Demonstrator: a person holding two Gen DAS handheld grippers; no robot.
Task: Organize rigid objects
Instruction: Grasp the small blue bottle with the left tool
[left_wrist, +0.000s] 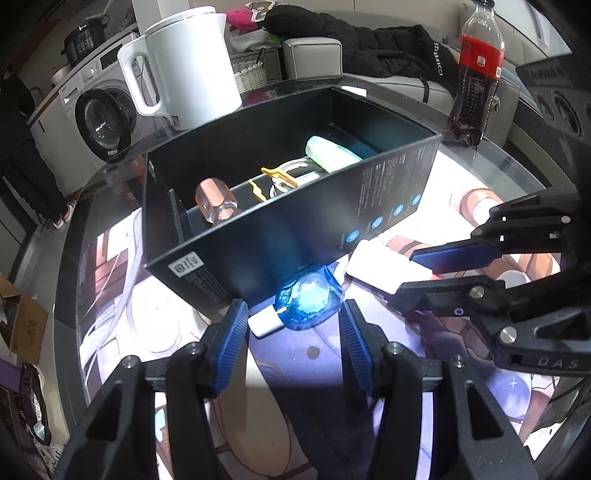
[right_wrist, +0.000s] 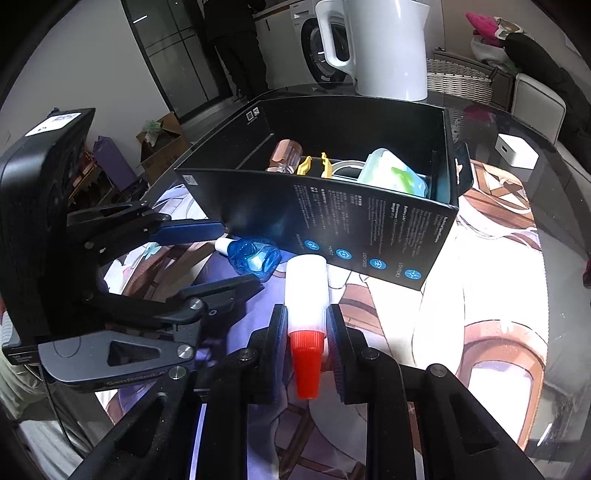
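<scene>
Clamping a white bottle with a red cap (right_wrist: 306, 317), the right gripper (right_wrist: 306, 332) presses both pads against its neck, just in front of the black box (right_wrist: 369, 229). The left gripper (left_wrist: 293, 328) hangs with its fingers spread on either side of a small blue bottle (left_wrist: 308, 302), not touching it; the bottle lies on the glass table (left_wrist: 480, 177) against the box's near wall. Inside the box sit a pinkish jar (left_wrist: 216, 201), yellow clips (left_wrist: 279, 177) and a pale green container (left_wrist: 330, 153).

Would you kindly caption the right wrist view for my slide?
Right gripper shut on white bottle; left gripper open around blue bottle beside black box.
</scene>
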